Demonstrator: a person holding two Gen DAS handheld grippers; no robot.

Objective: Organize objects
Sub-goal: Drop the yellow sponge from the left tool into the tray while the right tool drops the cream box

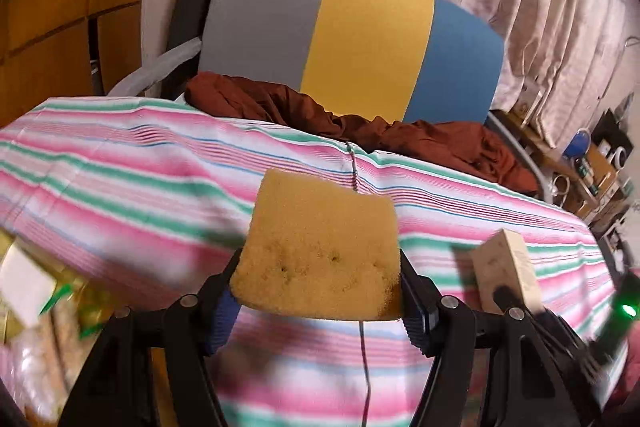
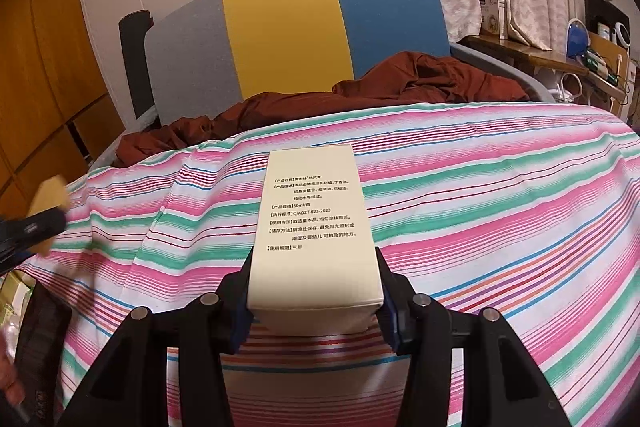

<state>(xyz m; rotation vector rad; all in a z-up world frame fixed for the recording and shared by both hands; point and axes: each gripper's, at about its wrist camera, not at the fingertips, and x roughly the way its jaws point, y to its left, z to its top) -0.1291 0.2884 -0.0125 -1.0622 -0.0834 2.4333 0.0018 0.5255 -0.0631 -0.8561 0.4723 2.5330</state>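
Observation:
My left gripper is shut on a yellow sponge and holds it above the striped cloth. My right gripper is shut on a cream carton with printed black text, held above the same cloth. The carton also shows at the right of the left wrist view, blurred. The sponge and the left gripper show at the left edge of the right wrist view.
A crumpled rust-brown garment lies at the far edge of the cloth, before a grey, yellow and blue chair back. Packaged items lie low at the left. A cluttered shelf stands at the right.

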